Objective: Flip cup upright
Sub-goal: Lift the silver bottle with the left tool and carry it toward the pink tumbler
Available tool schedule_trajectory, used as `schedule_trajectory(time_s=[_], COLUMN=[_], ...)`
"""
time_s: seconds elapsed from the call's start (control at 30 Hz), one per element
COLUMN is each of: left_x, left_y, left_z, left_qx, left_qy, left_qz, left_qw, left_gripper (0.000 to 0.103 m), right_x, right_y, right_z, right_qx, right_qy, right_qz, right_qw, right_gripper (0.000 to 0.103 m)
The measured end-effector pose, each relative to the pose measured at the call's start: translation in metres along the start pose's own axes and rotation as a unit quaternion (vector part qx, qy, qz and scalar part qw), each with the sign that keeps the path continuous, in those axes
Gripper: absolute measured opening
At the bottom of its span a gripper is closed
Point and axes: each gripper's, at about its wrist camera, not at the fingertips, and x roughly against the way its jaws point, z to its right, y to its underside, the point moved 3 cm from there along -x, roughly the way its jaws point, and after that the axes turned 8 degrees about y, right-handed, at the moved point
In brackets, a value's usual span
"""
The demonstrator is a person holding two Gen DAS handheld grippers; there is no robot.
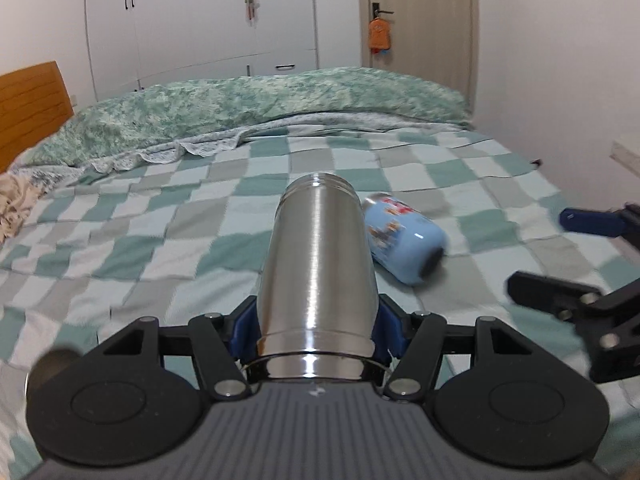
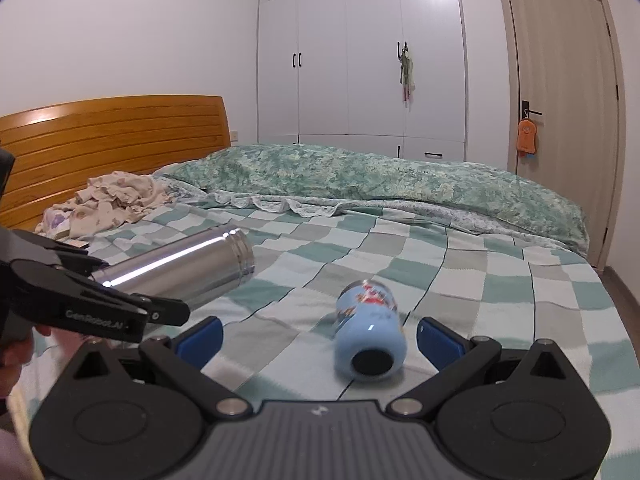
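A steel cup [image 1: 318, 268] lies lengthwise between the blue pads of my left gripper [image 1: 316, 326], which is shut on it; its far end points away over the bed. In the right wrist view the same steel cup [image 2: 184, 266] is held tilted above the bedspread by the left gripper [image 2: 120, 304]. A light blue cartoon-print cup [image 2: 370, 336] lies on its side on the bed, its dark base toward me, between the spread blue pads of my open right gripper [image 2: 320, 338]. It also shows in the left wrist view [image 1: 402, 236], with the right gripper [image 1: 560, 256] beside it.
The checked green and white bedspread [image 2: 500, 280] covers the bed. A rolled green quilt [image 2: 380, 178] lies along the far side. Crumpled beige clothes [image 2: 116, 200] sit by the wooden headboard [image 2: 108, 136]. White wardrobes [image 2: 360, 52] and a door [image 2: 560, 100] stand behind.
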Motion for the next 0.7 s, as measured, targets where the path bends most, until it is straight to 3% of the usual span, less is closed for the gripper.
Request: schedule_trajectory(time_s=[0.3,0.7], left_x=[0.054,0.045], left_y=[0.061,0.137], left_z=[0.015,0.027], left_qx=[0.014,0.036], left_qy=[0.035,0.027], left_qz=[-0.01,-0.04], left_qw=[0.9992,0.9982], left_gripper=[0.063,0.063], right_x=[0.076,0.127], right_y=[0.049,0.107], right_z=[-0.046,-0.072], right_qx=[0.004,-0.03], right_qy=[0.026,0.036], right_qz=[-0.017,-0.034], right_qw=[1.0,0.998], right_gripper=[0.103,0.103])
